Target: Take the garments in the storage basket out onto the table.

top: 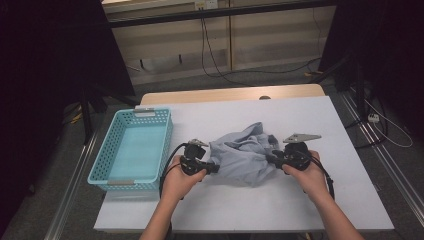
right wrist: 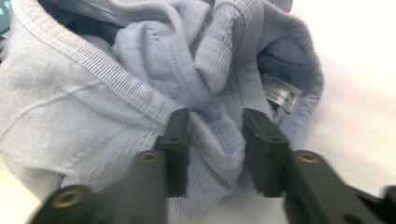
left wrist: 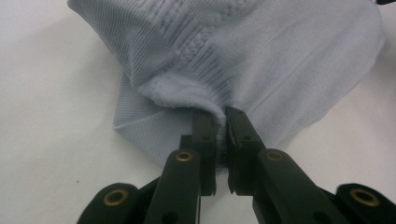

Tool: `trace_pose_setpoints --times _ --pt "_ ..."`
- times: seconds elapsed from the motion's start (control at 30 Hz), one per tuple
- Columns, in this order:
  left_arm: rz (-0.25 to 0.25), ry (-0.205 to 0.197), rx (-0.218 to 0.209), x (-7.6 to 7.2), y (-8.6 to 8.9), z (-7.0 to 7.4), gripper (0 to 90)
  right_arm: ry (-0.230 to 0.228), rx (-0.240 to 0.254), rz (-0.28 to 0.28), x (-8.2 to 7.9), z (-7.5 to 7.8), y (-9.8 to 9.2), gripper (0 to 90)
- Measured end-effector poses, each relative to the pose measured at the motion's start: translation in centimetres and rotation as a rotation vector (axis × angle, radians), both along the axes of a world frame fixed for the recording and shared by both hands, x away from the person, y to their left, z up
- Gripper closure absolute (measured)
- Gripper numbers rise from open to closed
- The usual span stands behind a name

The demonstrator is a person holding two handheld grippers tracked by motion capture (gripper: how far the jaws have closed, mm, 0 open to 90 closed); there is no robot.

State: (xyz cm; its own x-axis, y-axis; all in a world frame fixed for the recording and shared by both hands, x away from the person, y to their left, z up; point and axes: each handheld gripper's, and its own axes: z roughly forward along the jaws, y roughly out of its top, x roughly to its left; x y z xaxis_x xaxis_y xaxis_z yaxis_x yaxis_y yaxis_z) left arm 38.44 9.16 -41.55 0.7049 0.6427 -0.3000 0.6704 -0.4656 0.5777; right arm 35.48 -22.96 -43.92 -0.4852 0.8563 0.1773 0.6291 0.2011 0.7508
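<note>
The pale blue garment [top: 245, 155] sits crumpled mid-frame on the worktop [top: 310, 115], soft and floppy, so hems grab best. Left gripper [left wrist: 219, 116] pinches a fold; right gripper [right wrist: 217, 116] stands spread around bunched fabric.

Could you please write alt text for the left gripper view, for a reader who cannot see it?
The left gripper is shut on a fold of a pale blue ribbed garment, its two black jaws rising from the bottom of the picture. The garment lies bunched on a white table surface, filling the upper part of the view.
</note>
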Motion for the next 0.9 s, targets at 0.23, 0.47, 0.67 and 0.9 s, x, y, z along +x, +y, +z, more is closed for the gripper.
trace_pose_setpoints --times 0.23,0.47,0.67,0.9 --pt "-0.029 0.015 0.022 0.0 -1.0 -0.4 83.6 -0.021 0.013 0.054 -1.5 1.2 0.1 48.8" --pt "-0.052 0.016 0.027 0.3 -2.1 -0.5 83.6 -0.041 0.049 0.098 -2.8 2.1 0.3 39.5" --pt "-0.063 0.022 0.02 0.6 -3.2 -0.9 83.9 -0.041 0.089 0.178 -3.4 2.6 1.1 29.6" --pt "-0.078 0.035 0.001 0.4 -4.1 -1.0 84.0 0.007 -0.012 0.222 -3.2 -0.3 4.2 26.3"
